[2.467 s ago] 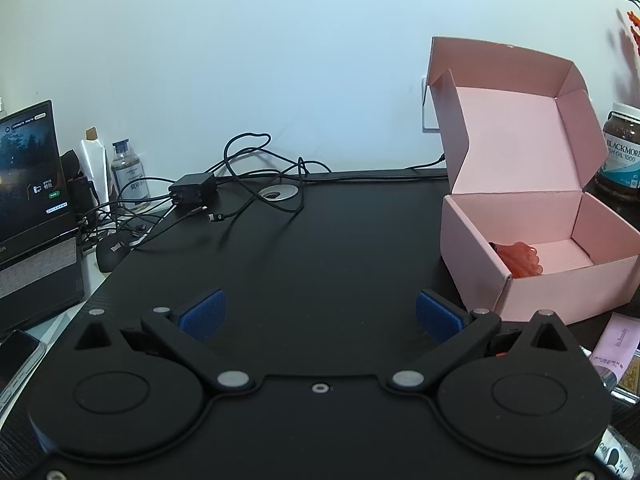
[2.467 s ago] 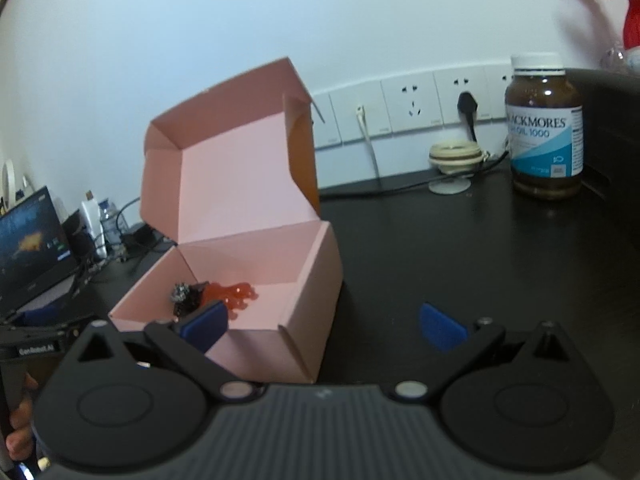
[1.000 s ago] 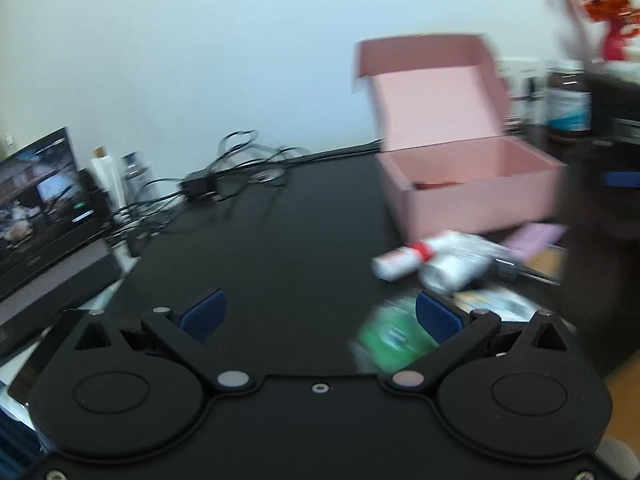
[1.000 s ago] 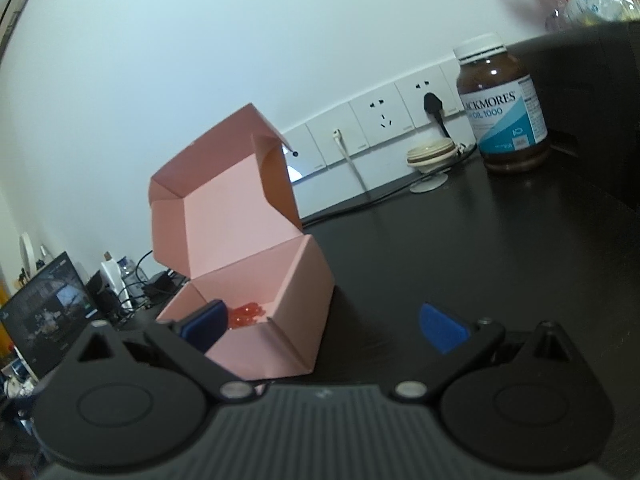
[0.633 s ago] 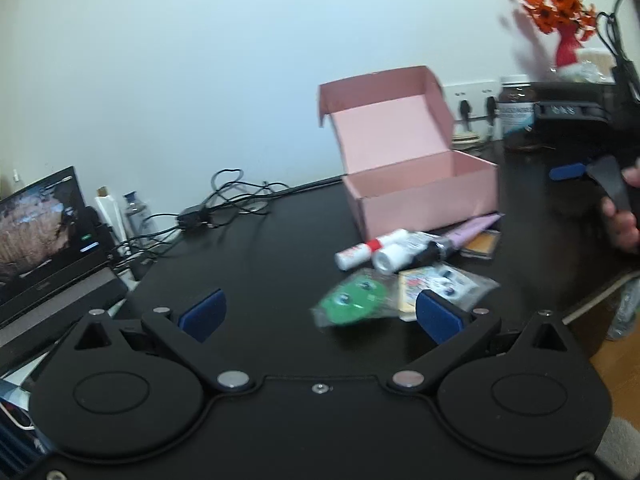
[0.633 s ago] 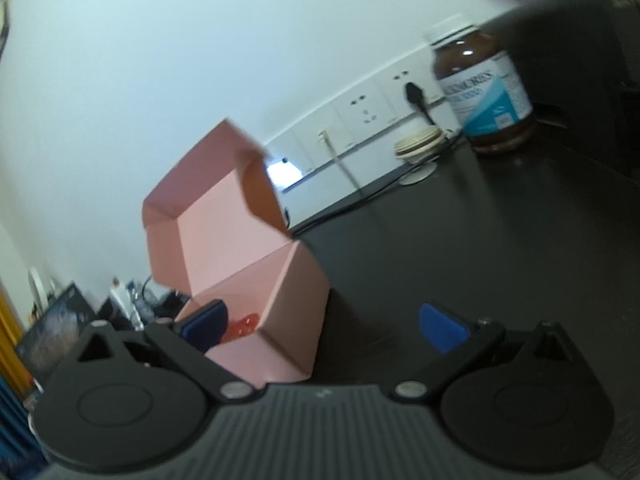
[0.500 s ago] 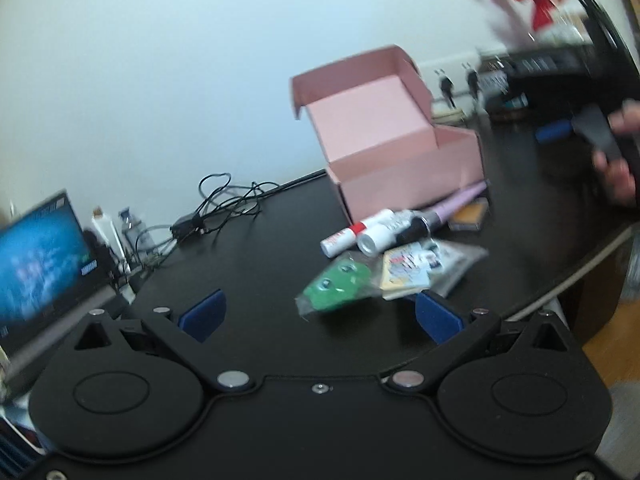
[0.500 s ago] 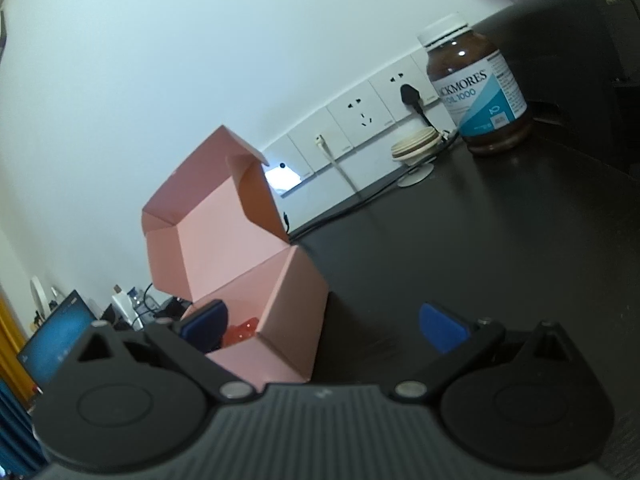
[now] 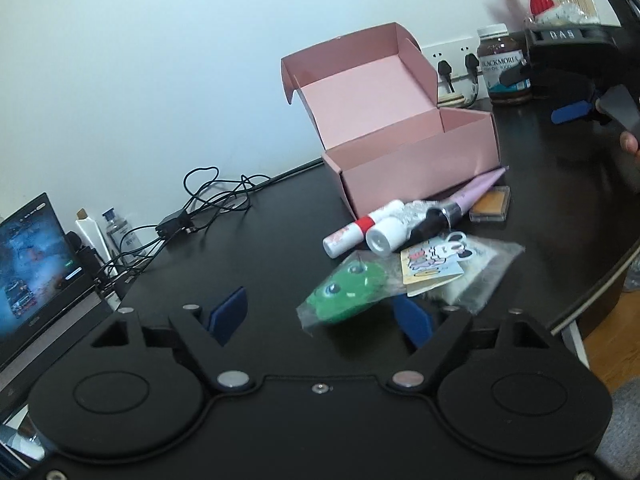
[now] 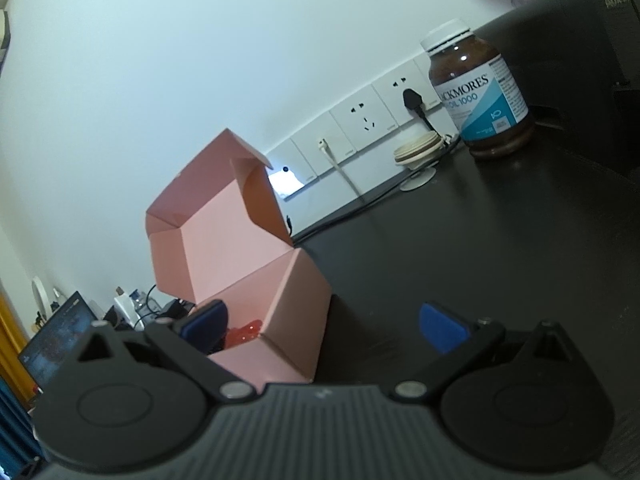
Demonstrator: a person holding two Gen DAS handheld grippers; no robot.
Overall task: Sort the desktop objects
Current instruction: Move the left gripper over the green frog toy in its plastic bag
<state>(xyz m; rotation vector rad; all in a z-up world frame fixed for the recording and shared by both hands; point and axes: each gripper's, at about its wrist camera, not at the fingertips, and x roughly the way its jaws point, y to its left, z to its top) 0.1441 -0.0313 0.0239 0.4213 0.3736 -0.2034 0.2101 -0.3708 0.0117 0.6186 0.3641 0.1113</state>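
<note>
Left wrist view: the left gripper (image 9: 326, 314), jaws apart and just been closing, holds nothing; the green frog toy in its clear bag (image 9: 347, 289) lies partly between its pads at lower centre, untouched. Behind, tubes (image 9: 362, 229) crowd the open pink box (image 9: 416, 160). Closing off-centre could pinch only slippery plastic.

Right wrist view: the right gripper (image 10: 324, 326) is spread and empty beside the box (image 10: 256, 280), lower left; a careless swing could knock it.
</note>
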